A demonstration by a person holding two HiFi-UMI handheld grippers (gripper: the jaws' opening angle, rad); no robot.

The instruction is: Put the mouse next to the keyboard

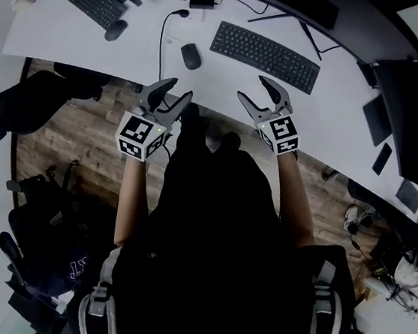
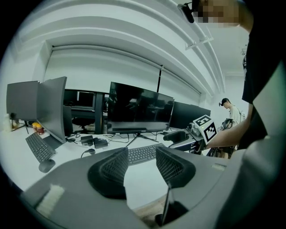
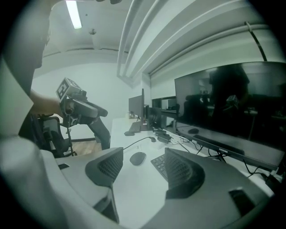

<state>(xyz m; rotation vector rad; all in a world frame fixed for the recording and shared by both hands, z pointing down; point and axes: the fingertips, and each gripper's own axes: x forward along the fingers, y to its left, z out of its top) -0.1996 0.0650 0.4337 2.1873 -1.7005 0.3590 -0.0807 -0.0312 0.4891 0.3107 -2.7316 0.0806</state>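
Both tongs gape empty; the mouse [image 1: 191, 56], ahead of the left tongs [image 1: 179, 89] and ahead-left of the right tongs [image 1: 252, 87], looks light, hard and slick, probably best pinched across its flanks.

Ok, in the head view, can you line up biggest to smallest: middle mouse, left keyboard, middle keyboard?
middle keyboard
left keyboard
middle mouse
The left keyboard sits farther away, so it may really match the middle one.

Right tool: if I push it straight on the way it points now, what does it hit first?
Probably the bare white desk top, since the right tool tips downward; just beyond lie the dark oval mouse and the black keyboard's end. Depth is unclear.
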